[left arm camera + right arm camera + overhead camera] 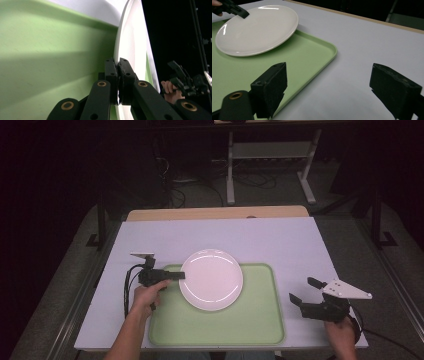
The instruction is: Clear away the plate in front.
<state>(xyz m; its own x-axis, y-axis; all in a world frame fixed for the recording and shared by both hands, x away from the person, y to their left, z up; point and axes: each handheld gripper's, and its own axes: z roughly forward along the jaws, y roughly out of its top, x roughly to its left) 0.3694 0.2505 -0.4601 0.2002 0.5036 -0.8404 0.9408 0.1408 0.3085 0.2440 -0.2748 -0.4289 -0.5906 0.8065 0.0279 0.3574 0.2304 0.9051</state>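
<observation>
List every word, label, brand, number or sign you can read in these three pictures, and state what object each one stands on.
None: no readable text, number or sign shows in any of the pictures.
The white plate, the green tray and the pale table cover are all plain.
The left gripper, shut on the plate's rim, and the open right gripper carry no legible marking.

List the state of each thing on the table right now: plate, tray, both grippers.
Plate: white, empty, far edge overhanging the tray's far rim, left rim pinched, apparently lifted off the tray floor.
Tray: green, flat on the table, bare apart from the plate.
Left gripper: shut on the plate's rim.
Right gripper: open, holding nothing, over the table right of the tray.
</observation>
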